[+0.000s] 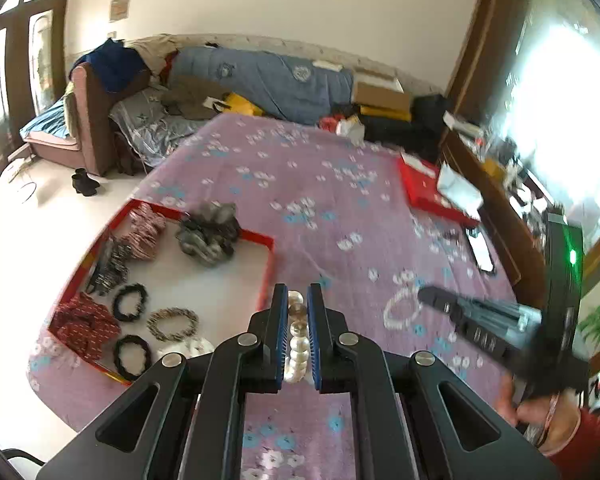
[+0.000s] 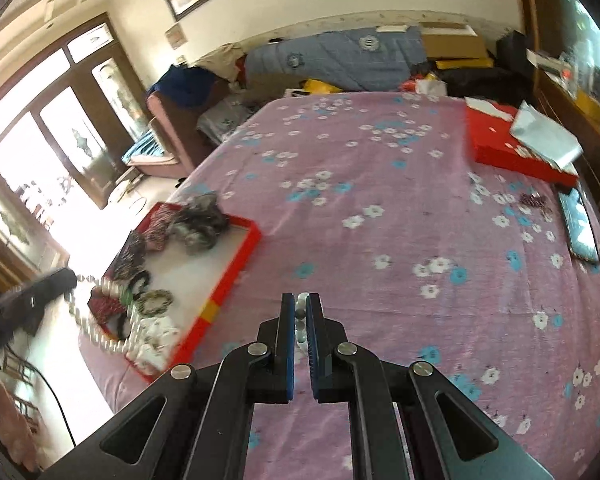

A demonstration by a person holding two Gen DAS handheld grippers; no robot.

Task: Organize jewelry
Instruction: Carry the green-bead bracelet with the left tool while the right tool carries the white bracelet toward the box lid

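The red tray point(image 1: 265, 276) sits at about nine o'clock from the left gripper point(image 1: 298, 320), with hair ties point(image 1: 130, 302) and scrunchies point(image 1: 208, 234) inside it. The left gripper is closed on big pearls point(image 1: 296, 344). The pearl necklace point(image 2: 100, 336) hangs in a loop from it over the tray's near corner (seen from the right wrist view), so the left hand looks nearer to the tray.

The tray has an open white patch at its middle, and its red wall stands just left of the left gripper's tips. I think the pearls must clear that wall to go in.

At about three o'clock the right gripper point(image 2: 300, 312) is closed on small pearls point(image 2: 302, 306), with a bead loop point(image 1: 400, 308) under its tip. The purple bedsheet point(image 2: 380, 220) ahead is mostly bare. At one o'clock lies a red box point(image 2: 500, 148), and a phone point(image 2: 580, 228) is near the right edge
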